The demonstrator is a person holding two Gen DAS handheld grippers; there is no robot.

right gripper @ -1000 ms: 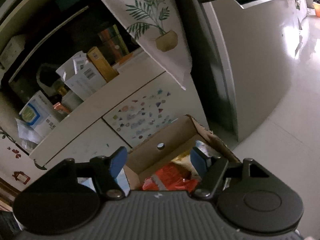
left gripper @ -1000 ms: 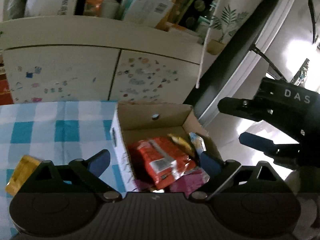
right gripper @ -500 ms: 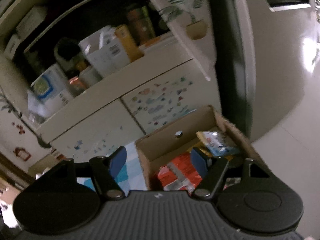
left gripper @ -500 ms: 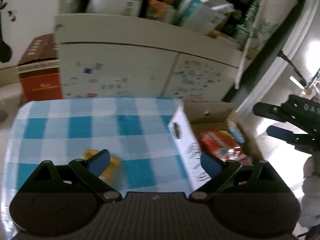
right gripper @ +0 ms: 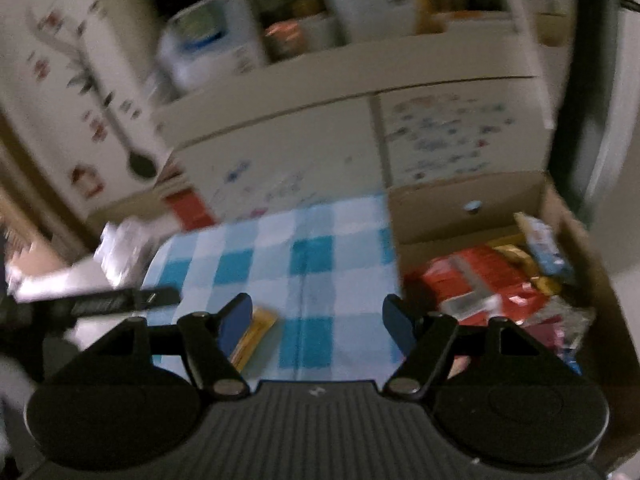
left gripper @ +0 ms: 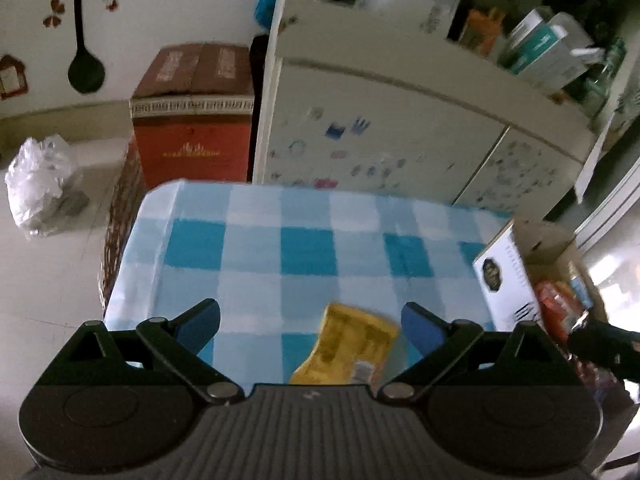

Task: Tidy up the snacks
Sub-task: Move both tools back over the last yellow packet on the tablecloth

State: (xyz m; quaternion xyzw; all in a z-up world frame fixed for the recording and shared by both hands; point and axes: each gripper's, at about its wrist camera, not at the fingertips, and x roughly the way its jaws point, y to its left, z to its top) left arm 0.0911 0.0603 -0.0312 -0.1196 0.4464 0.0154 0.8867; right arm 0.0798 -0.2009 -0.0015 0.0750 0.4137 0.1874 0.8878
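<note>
snacks: one yellow packet [left gripper: 352,350] on cloth [left gripper: 276,248] | several in one box [right gripper: 472,196]

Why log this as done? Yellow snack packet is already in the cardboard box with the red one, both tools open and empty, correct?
Not quite. The yellow snack packet lies on the checked tablecloth, outside the cardboard box; the left wrist view shows it. The red packet is in the box, and the left tool and right tool are open and empty.

Honestly nothing's readable here: the gold print on the red carton [left gripper: 192,148] and the round badge on the white box [left gripper: 493,276] are just blur.
</note>
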